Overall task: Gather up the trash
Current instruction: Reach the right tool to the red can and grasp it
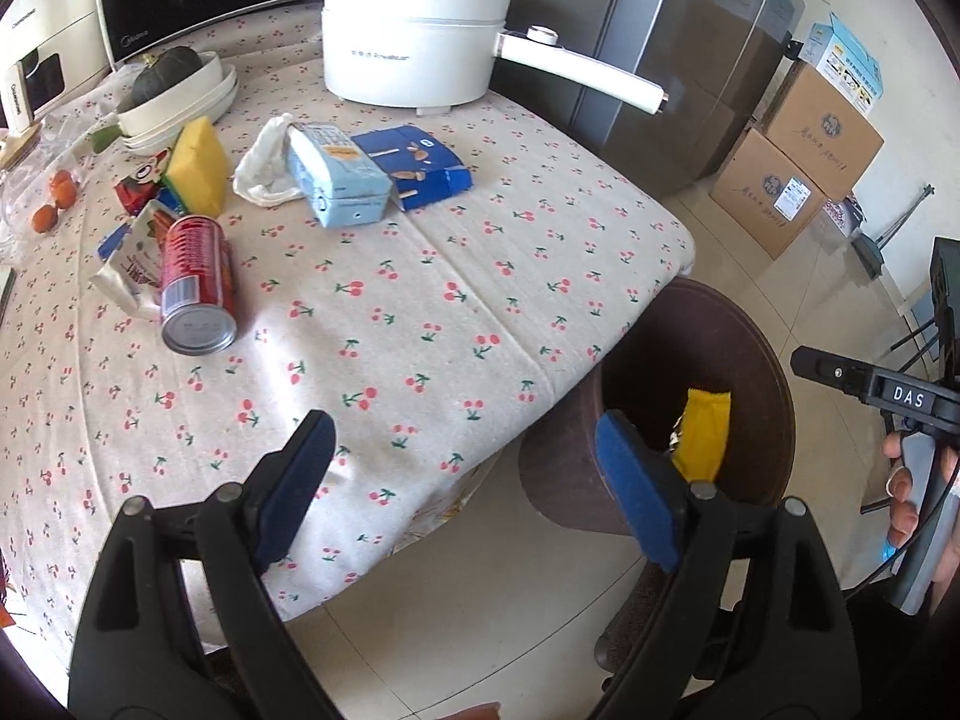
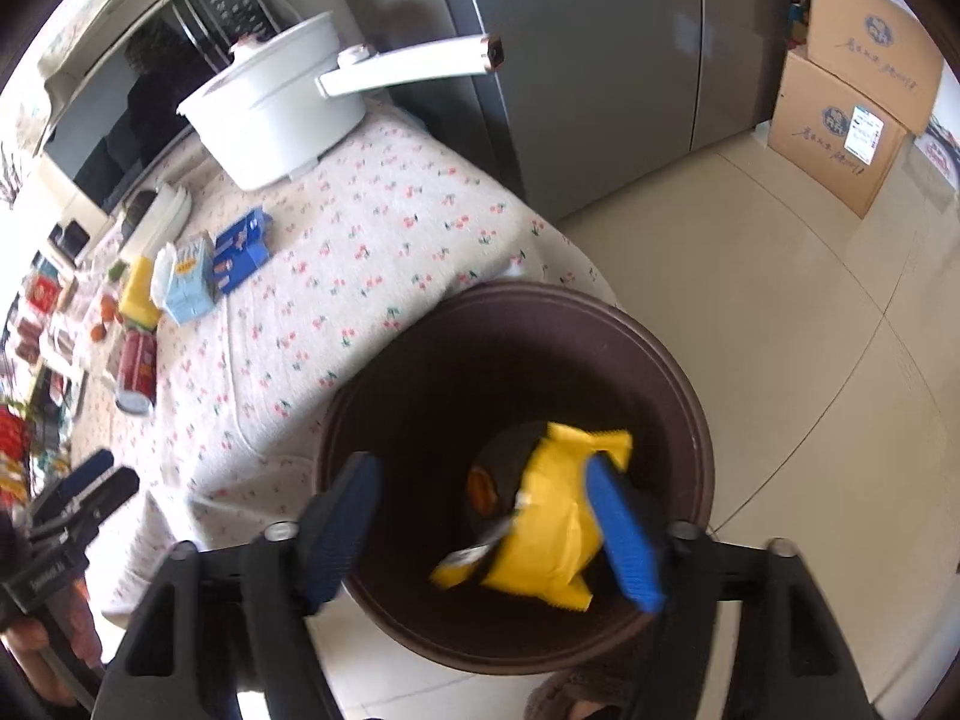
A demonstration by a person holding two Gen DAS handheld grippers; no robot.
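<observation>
Trash is what we are gathering, and the biggest piece of the job sits before us: the surface, spread with a cherry-print cloth, carrying what remains to be cleared. Just beside its near corner, on the floor, stands the brown bin, its rim close against the hanging cloth. At the far edge of the surface sits a white pot with a long handle, which we judge is no trash at all.

Next in size come the leftovers in the middle of the surface: a flattened blue carton, a pale blue box touching it, and a crumpled white bag against that box. Nearer our left lies a red can on its side, resting on a torn snack packet, with a yellow sponge just behind.

Inside the bin lies a yellow wrapper. Our right gripper hangs over the bin's mouth with its jaws parted; the wrapper shows between them but we judge it released, not pinched. Our left gripper is likewise spread wide and empty, over the surface's corner.

So we judge one drop is done and the next fetch is beginning. The next move calls for reaching the left gripper to the red can, closing across its round body, and carrying it to the bin.
</observation>
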